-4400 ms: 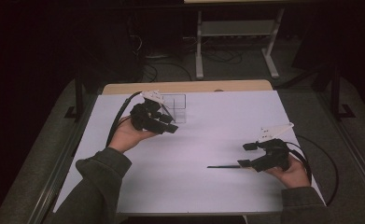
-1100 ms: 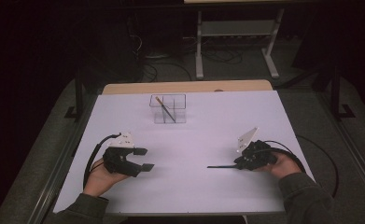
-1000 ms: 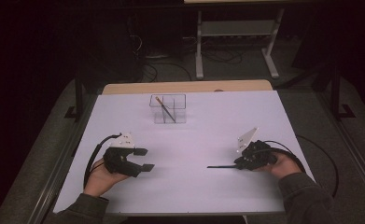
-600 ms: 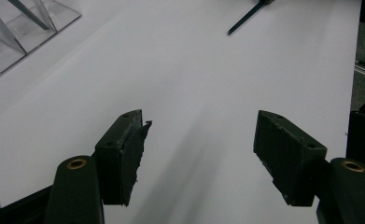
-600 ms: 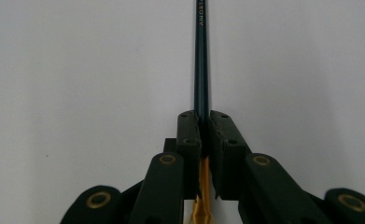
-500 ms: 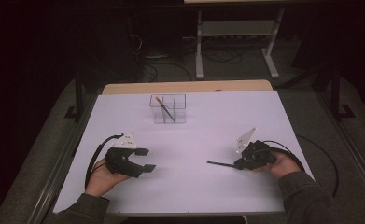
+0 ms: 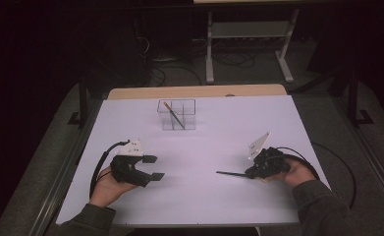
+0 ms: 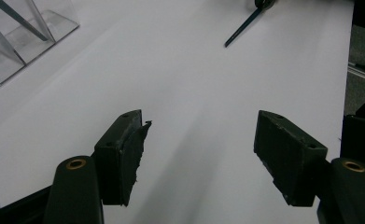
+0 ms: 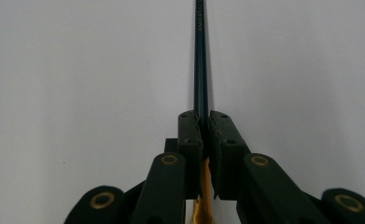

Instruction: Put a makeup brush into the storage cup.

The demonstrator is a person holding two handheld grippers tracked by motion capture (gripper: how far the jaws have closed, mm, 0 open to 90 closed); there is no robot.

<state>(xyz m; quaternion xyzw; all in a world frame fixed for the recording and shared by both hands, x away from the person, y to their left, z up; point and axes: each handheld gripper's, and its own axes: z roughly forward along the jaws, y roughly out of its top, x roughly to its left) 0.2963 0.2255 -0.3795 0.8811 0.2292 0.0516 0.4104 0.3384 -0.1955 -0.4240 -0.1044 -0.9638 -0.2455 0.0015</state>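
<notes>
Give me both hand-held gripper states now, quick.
Left hand-held gripper: open, empty.
Right hand-held gripper: closed on the dark pencil.

We see a matt white table (image 7: 194, 147), a clear glossy plastic box (image 7: 177, 114), a smooth dark pencil (image 9: 200, 60) and rough-edged matt black pads (image 8: 132, 154)

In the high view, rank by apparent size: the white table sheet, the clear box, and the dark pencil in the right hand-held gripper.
1. White table sheet, by far the largest.
2. Clear box.
3. Dark pencil, thinnest; its visible length looks close to the box's width, so that gap is unsure.
</notes>
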